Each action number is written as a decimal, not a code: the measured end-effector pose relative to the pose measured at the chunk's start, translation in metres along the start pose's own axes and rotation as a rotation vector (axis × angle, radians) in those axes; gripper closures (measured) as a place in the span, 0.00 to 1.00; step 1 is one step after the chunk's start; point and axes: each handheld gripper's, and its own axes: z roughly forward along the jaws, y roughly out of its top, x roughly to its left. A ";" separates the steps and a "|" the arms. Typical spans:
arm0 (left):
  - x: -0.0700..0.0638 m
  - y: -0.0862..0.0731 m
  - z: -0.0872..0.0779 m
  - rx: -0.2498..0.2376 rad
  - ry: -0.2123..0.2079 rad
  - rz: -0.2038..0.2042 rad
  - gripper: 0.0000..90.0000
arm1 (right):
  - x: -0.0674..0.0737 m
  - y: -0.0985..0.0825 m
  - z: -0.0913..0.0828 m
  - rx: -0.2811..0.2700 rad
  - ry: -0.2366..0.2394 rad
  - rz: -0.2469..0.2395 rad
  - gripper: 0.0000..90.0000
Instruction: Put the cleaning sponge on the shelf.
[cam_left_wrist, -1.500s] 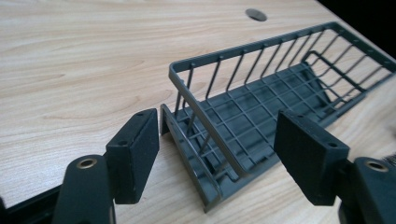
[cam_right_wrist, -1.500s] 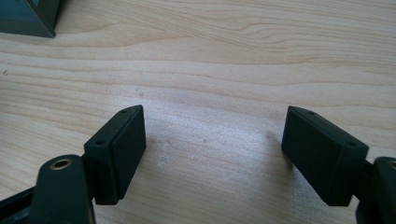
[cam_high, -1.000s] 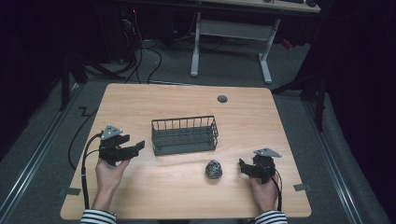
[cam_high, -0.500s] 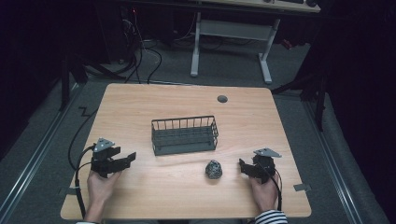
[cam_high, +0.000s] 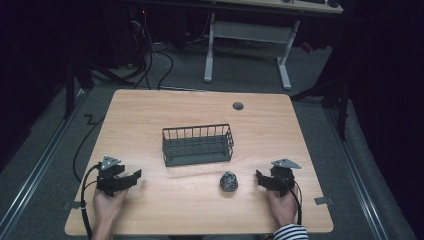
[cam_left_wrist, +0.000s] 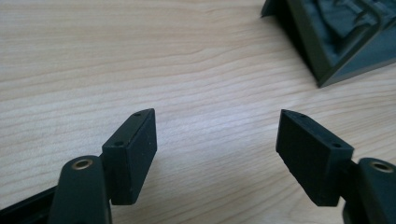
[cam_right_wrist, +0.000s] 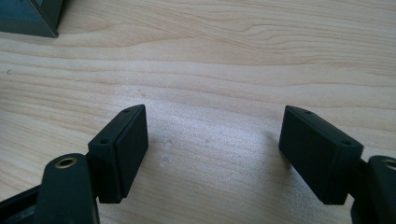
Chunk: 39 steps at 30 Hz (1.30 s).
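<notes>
- High view: a pale wooden table (cam_high: 200, 125) with rounded corners and a fine lengthwise grain stands on grey carpet; a small round dark grommet (cam_high: 238, 106) sits near its far edge.
- High view: a dark wire basket (cam_high: 198, 145), oblong, with thin upright bars and a solid floor, stands at the middle of the table.
- High view: a small crumpled ball (cam_high: 228, 181), speckled black and grey with a rough, creased surface, lies on the bare wood in front of the basket's right end, apart from it.
- High view: the right gripper (cam_high: 261, 177), black with a grey three-cornered plate on top, rests low at the near right in the person's hand, its tips pointing toward the ball and near it, not touching.
- High view: the left gripper (cam_high: 134, 177), of the same build, lies low at the near left, well apart from the ball, with a black cable looping off the table edge.
- Left gripper view: two blocky matte black pads (cam_left_wrist: 133, 151) with small screw holes stand wide apart over smooth wood grain, nothing between them; a corner of the basket (cam_left_wrist: 327, 42) shows at the upper right.
- Right gripper view: the same flat-faced pads (cam_right_wrist: 122, 149) are spread over bare wood with nothing gripped, though the jaws have just been closing a little; a dark corner of the basket (cam_right_wrist: 28, 16) sits at the upper left.
</notes>
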 end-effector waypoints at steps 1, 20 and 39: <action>0.000 -0.001 0.002 0.003 0.012 -0.001 0.33 | 0.000 0.000 0.000 0.001 0.001 -0.001 0.27; -0.002 -0.005 0.014 -0.003 0.129 0.077 0.31 | 0.004 -0.001 -0.003 0.016 0.051 -0.044 0.27; -0.002 -0.004 0.015 0.000 0.119 0.077 0.28 | 0.054 -0.012 -0.047 -0.048 0.287 -0.259 0.28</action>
